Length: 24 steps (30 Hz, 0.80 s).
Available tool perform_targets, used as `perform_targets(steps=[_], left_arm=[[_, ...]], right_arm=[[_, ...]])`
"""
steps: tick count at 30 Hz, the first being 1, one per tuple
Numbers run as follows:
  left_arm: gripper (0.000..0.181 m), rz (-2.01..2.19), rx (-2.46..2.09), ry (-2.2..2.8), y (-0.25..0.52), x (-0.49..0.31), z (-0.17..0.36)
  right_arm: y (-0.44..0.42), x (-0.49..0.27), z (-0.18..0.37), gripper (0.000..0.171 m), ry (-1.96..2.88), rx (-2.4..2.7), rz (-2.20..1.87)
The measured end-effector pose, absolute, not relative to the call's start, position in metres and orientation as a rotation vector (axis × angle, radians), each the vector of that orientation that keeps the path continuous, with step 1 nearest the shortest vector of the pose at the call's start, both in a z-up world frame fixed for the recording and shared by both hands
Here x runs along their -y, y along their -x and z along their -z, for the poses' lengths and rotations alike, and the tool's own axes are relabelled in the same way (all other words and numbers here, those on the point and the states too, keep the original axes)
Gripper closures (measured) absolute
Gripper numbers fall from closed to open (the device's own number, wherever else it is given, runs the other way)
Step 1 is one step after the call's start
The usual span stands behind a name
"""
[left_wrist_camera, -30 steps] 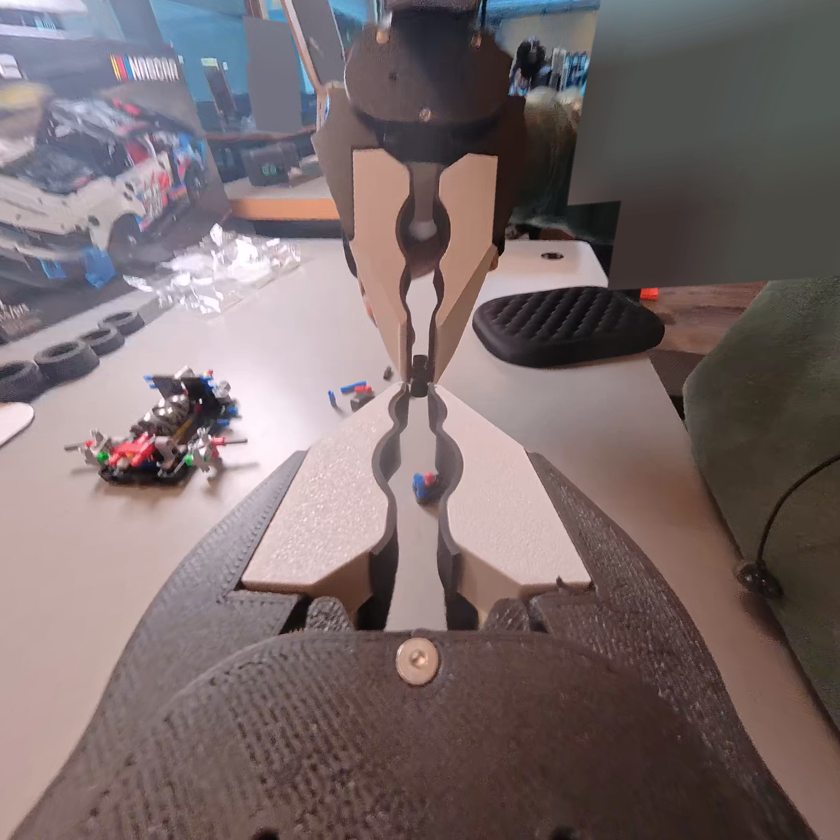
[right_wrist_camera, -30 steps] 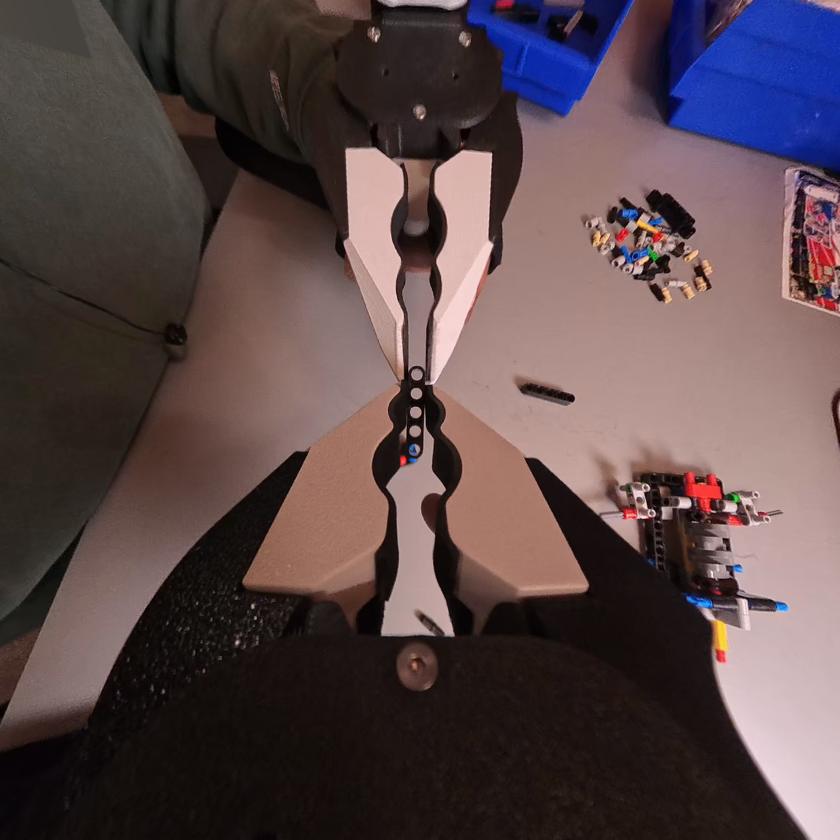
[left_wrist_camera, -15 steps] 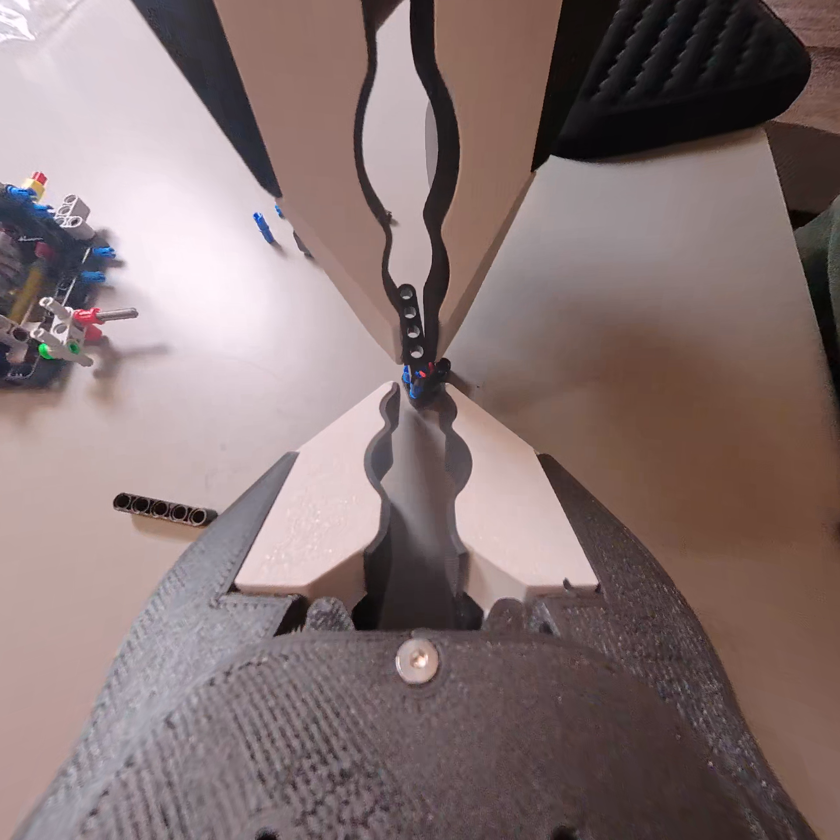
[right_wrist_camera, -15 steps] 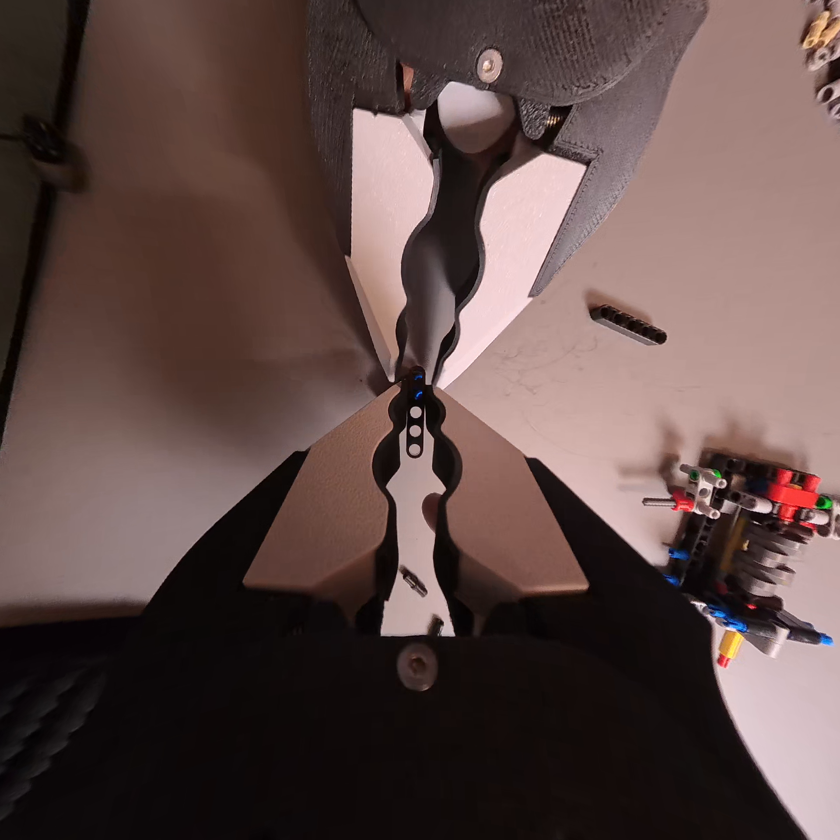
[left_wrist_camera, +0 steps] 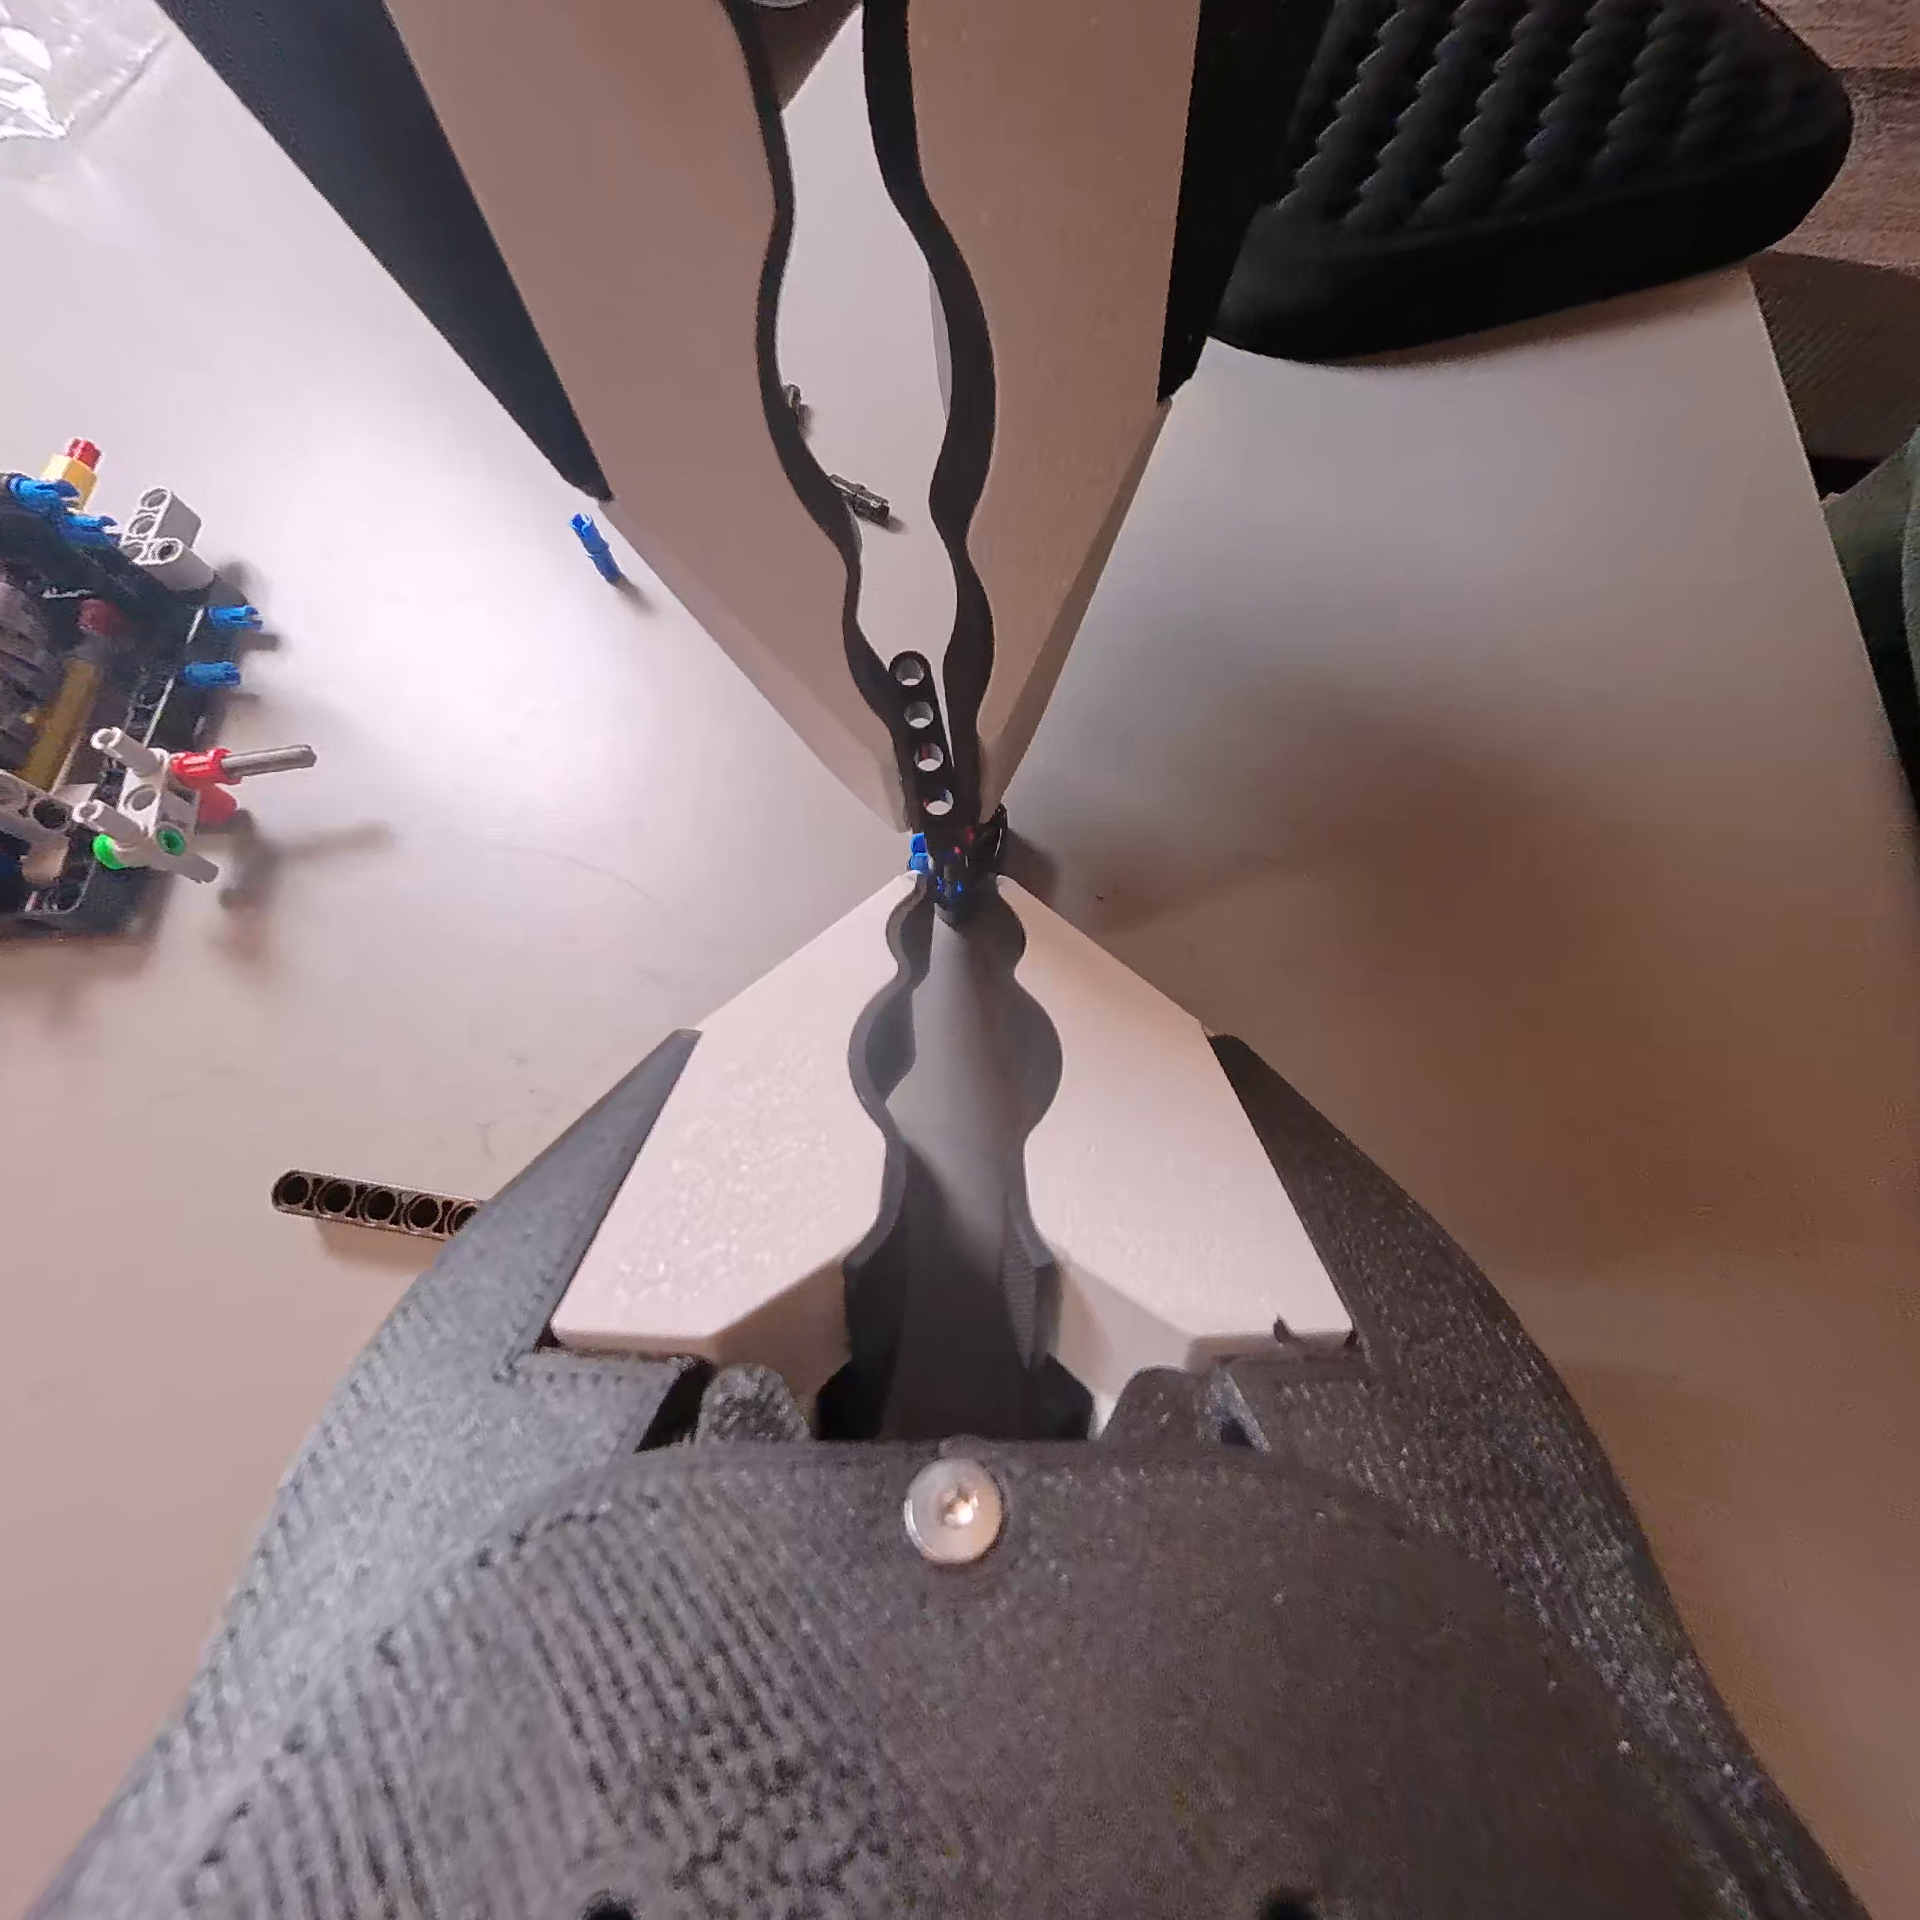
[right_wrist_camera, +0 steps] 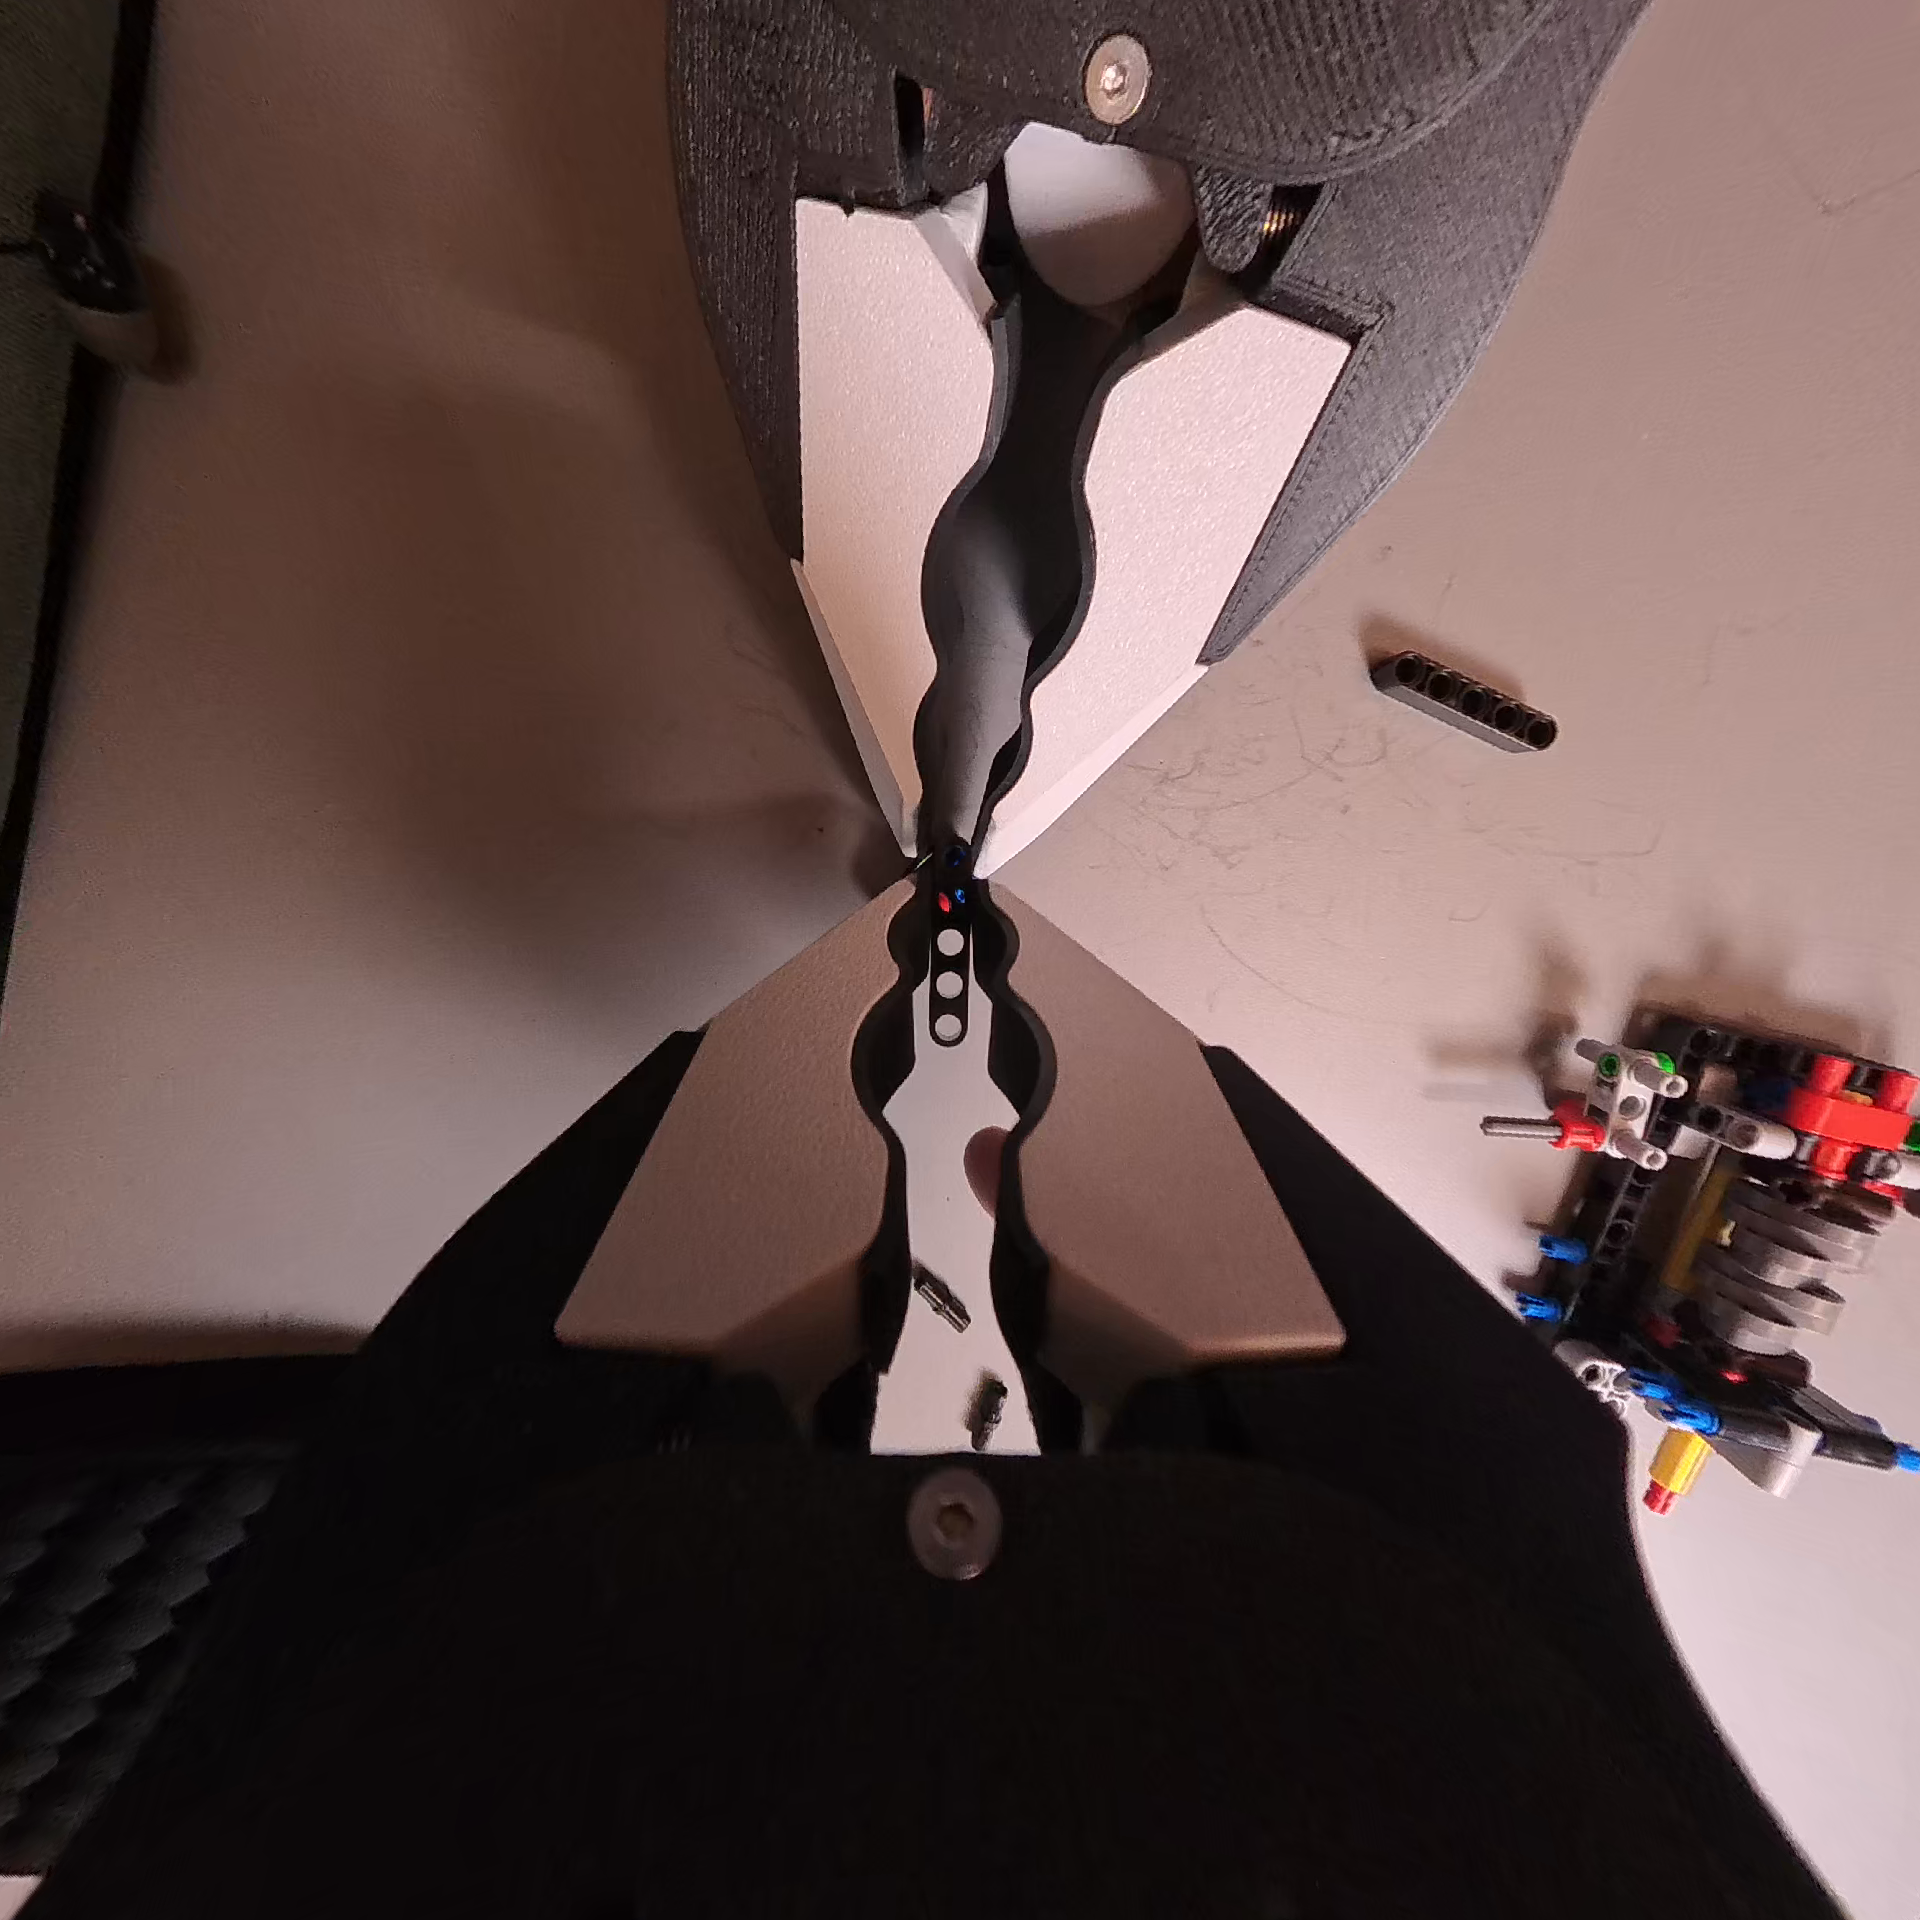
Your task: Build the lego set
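Note:
My left gripper (left_wrist_camera: 951, 896) is shut on a small black piece with blue and red pins (left_wrist_camera: 958, 868). My right gripper (right_wrist_camera: 948, 902) is shut on a thin black beam with holes (right_wrist_camera: 949, 1005). The two grippers meet tip to tip low over the table. In the left wrist view the right gripper (left_wrist_camera: 940, 821) comes down from the top with the beam (left_wrist_camera: 924, 737), whose end touches the small piece. In the right wrist view the left gripper (right_wrist_camera: 948, 836) reaches in from the top. The part-built car chassis (right_wrist_camera: 1745, 1226) lies to the right, and it also shows at the left wrist view's left edge (left_wrist_camera: 83, 707).
A loose black beam (right_wrist_camera: 1465, 698) lies on the table (right_wrist_camera: 416, 935) between the grippers and the chassis, and it also shows in the left wrist view (left_wrist_camera: 374, 1205). Small pins lie under my right gripper (right_wrist_camera: 940, 1299). A blue pin (left_wrist_camera: 594, 545) and a black padded rest (left_wrist_camera: 1507, 156) lie farther off. Both grippers' tips are close together, under 4 cm apart. Left tips and right tips are each some 25 cm from the black padded rest (left_wrist_camera: 1507, 156). Look for it in the right wrist view (right_wrist_camera: 161, 1540) too.
Since a second ago both grippers have tipped down towards the table and closed in tip to tip. In the last half second almost nothing has moved.

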<state>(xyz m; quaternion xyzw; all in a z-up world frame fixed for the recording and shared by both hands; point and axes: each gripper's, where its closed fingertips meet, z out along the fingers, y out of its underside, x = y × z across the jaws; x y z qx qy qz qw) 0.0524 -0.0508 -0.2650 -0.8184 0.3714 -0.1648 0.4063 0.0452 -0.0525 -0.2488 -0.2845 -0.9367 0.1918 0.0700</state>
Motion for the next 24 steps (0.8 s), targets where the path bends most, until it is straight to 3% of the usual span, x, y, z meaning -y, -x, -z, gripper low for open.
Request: perform_targets(steps=[24], left_arm=[[0.173, 0.420, -0.920, 2.044, -0.0501, 0.0492, 0.2617]], right_arm=[[-0.0461, 0.0520, 0.2531, 0.167, 0.811, 2.903, -0.453]])
